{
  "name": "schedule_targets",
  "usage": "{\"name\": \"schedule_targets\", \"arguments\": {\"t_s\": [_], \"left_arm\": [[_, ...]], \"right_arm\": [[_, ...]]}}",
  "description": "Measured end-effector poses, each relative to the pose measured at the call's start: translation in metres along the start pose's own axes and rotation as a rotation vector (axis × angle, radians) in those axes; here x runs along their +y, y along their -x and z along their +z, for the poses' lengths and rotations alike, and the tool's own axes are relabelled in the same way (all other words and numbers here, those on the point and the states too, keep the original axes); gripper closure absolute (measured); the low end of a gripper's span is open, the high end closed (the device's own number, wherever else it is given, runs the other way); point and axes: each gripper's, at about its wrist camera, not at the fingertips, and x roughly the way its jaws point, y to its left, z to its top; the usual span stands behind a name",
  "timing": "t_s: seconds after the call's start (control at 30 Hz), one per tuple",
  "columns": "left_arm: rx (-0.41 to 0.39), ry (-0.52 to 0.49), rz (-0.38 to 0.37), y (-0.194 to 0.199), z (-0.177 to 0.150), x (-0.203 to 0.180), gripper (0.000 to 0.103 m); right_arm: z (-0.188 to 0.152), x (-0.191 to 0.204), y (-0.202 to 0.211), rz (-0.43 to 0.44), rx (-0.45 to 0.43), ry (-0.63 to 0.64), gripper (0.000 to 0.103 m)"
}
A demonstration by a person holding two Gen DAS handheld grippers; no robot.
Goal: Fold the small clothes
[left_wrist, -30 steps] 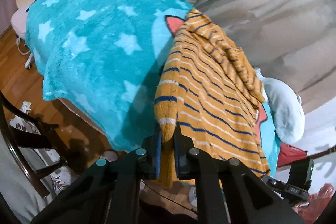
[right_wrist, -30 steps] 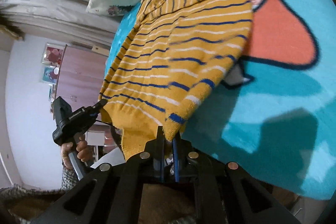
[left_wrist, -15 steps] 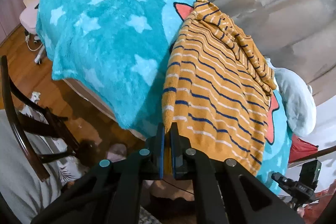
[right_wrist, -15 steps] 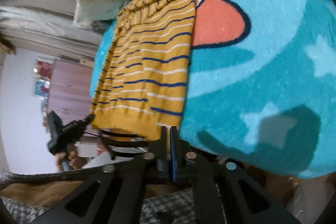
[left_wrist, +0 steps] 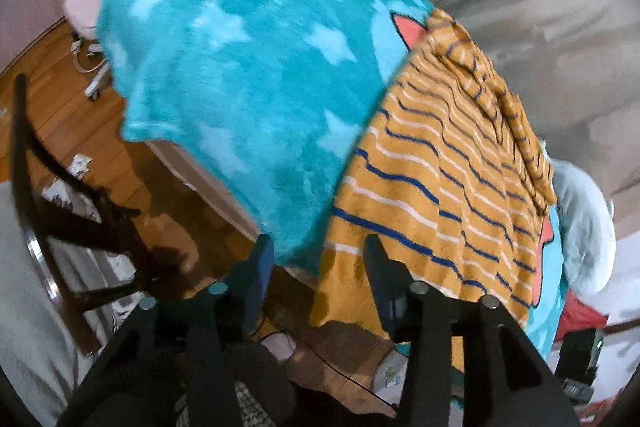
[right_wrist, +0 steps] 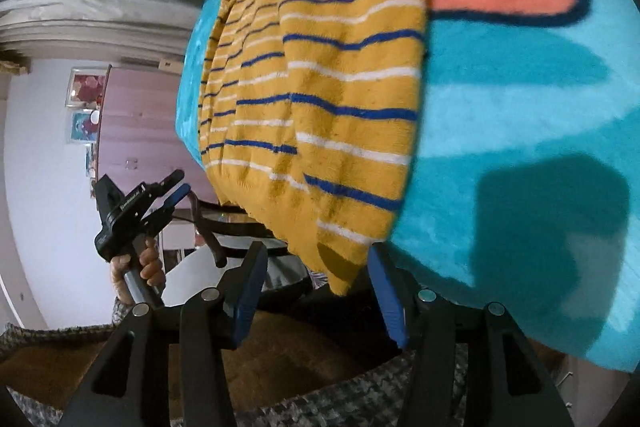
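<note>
Partly cut off at the top edge of the right wrist view, one mustard striped sweater (right_wrist: 320, 99) lies on the teal star-print blanket (right_wrist: 520, 155) that covers the bed; its collar end cannot be made out there. In the left wrist view the sweater (left_wrist: 436, 187) is fully visible but blurred, with its hem hanging just over the bed edge. The blanket (left_wrist: 248, 75) runs out of frame at the lower right.

Two grippers are present. The left gripper (left_wrist: 320, 263) has its fingers spread apart, with the hem corner lying between them and neither pad touching the cloth. The right gripper (right_wrist: 316, 271) is likewise spread wide, with the opposite hem corner hanging loose between its blue pads (right_wrist: 384, 291). From the right wrist view the left gripper (right_wrist: 176, 187) also appears at the left, held by one hand (right_wrist: 138, 267) that is partly hidden behind its handle.

One dark wooden chair (left_wrist: 44, 211) stands on the floor, cut off at the frame edge. Two pillows (left_wrist: 584, 231) lie beyond the sweater, both blurred.
</note>
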Motion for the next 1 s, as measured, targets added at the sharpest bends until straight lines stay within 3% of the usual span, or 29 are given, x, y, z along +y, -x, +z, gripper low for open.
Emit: {"name": "schedule_targets", "arguments": {"t_s": [0.2,0.23,0.27,0.3,0.33,0.53,0.7,0.83,1.0], "left_arm": [[0.105,-0.040,-0.032,-0.040,-0.009,-0.010,0.056],[0.126,-0.050,-0.036,-0.041,-0.012,-0.012,0.075],[0.151,-0.063,-0.035,-0.042,-0.015,-0.014,0.099],[0.162,-0.069,-0.028,-0.040,-0.018,-0.016,0.098],[0.155,-0.068,-0.029,-0.036,-0.020,-0.017,0.098],[0.108,-0.041,-0.088,0.000,-0.013,-0.032,0.099],[0.020,-0.045,-0.160,0.032,0.014,-0.059,0.099],[-0.051,-0.078,-0.186,0.042,0.056,-0.088,0.099],[-0.098,-0.203,-0.194,0.027,0.121,-0.148,0.098]], "right_arm": [[0.008,0.010,-0.018,0.007,0.030,-0.003,0.046],[0.008,0.012,-0.018,-0.002,0.032,0.007,0.049],[0.007,0.013,-0.018,-0.003,0.040,0.013,0.068],[0.007,0.013,-0.018,0.007,0.053,0.011,0.092],[0.006,0.013,-0.018,0.013,0.060,0.008,0.097],[0.009,0.033,-0.001,0.042,0.012,0.069,0.098],[0.025,0.058,0.033,0.112,-0.096,0.129,0.098],[0.060,0.072,0.064,0.114,-0.219,0.178,0.101],[0.124,0.075,0.096,0.070,-0.390,0.157,0.102]]}}
